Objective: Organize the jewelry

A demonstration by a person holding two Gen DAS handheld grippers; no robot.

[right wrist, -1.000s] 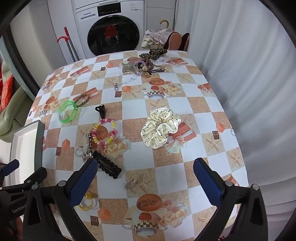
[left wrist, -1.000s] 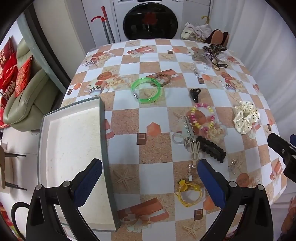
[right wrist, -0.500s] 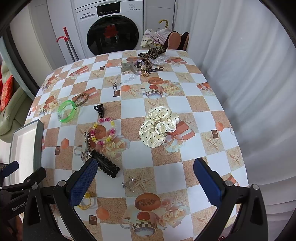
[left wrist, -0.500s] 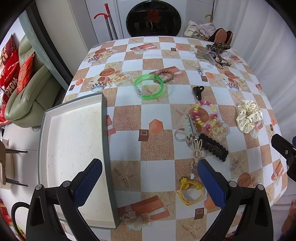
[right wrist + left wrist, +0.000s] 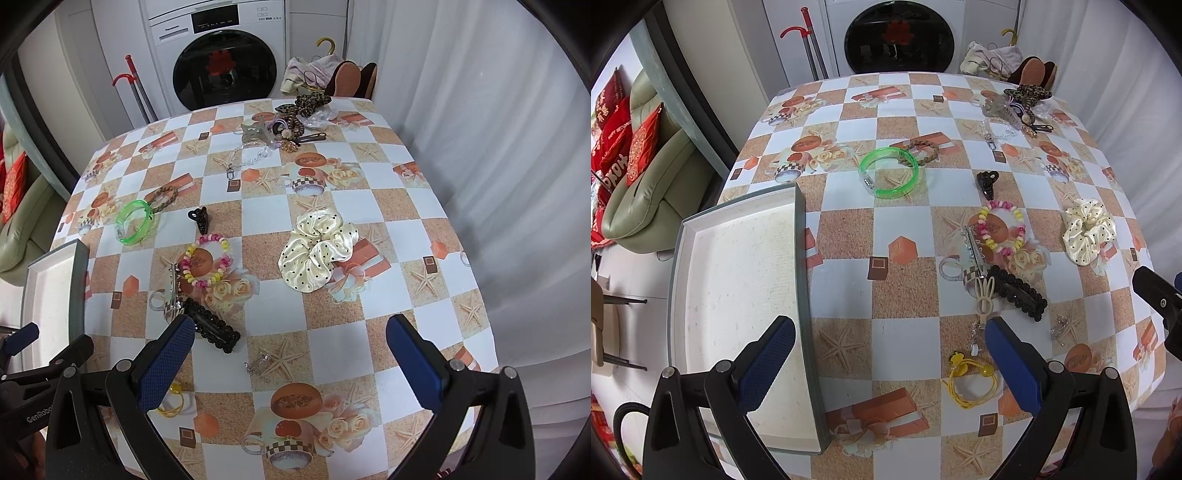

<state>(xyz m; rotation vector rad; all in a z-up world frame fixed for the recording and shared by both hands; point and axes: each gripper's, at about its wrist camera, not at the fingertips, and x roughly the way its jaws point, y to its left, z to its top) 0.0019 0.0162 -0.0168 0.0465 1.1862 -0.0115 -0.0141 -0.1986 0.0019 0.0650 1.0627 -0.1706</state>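
Observation:
Jewelry lies scattered on a checked tablecloth. In the left wrist view I see an empty white tray (image 5: 701, 240) at the left, a green bangle (image 5: 888, 172), a pink-yellow bead bracelet (image 5: 1001, 231), a black hair clip (image 5: 1019, 291), a cream dotted scrunchie (image 5: 1087, 230) and a yellow hair tie (image 5: 971, 380). My left gripper (image 5: 886, 365) is open and empty above the near table edge. My right gripper (image 5: 288, 363) is open and empty, above the near table, with the scrunchie (image 5: 317, 249) and the black clip (image 5: 210, 325) ahead of it.
A pile of hair accessories (image 5: 295, 122) lies at the far end of the table. A small black claw clip (image 5: 199, 219) and a silver clip (image 5: 173, 291) lie mid-table. A washing machine (image 5: 221, 70) stands behind, a curtain (image 5: 498, 147) at the right, a sofa (image 5: 646, 184) at the left.
Both grippers have drawn back and risen slightly, so the table looks a little farther away. Both stay open and empty. Nothing on the table has moved.

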